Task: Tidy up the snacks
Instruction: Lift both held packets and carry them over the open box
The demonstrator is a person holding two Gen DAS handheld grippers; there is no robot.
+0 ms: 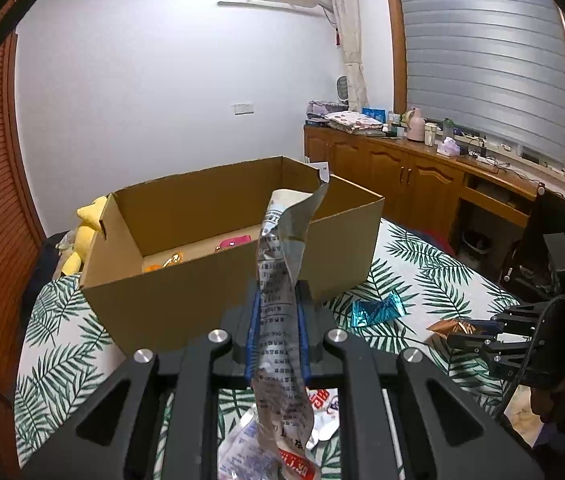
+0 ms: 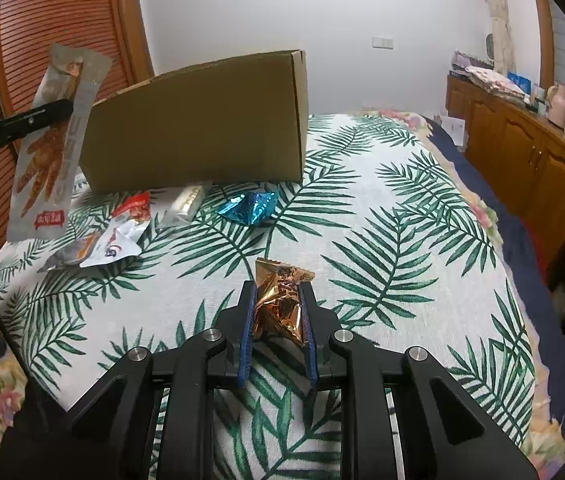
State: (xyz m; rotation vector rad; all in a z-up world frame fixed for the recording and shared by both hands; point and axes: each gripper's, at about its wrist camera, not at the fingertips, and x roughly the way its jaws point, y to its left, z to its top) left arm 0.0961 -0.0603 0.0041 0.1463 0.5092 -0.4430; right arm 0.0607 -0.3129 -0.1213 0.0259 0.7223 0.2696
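Observation:
My left gripper (image 1: 277, 300) is shut on a long silver snack pouch (image 1: 280, 312) with printed text, held upright above the bed in front of the open cardboard box (image 1: 218, 284). That pouch (image 2: 48, 144) hangs at the far left of the right wrist view, clamped by the left gripper (image 2: 67, 109). My right gripper (image 2: 278, 296) is shut on a crumpled gold wrapper snack (image 2: 280, 300) low over the leaf-print bedspread (image 2: 402, 240). From the left wrist view the right gripper (image 1: 452, 330) shows at the right with the gold wrapper (image 1: 444, 327). Several snacks lie inside the box.
A blue foil snack (image 2: 250, 208) lies near the box corner, also the blue foil snack (image 1: 378, 309). Loose white and red packets (image 2: 118, 232) and a white bar (image 2: 188, 202) lie left of it. A yellow plush (image 1: 84, 232) sits behind the box. Wooden cabinets (image 1: 402, 172) line the right wall.

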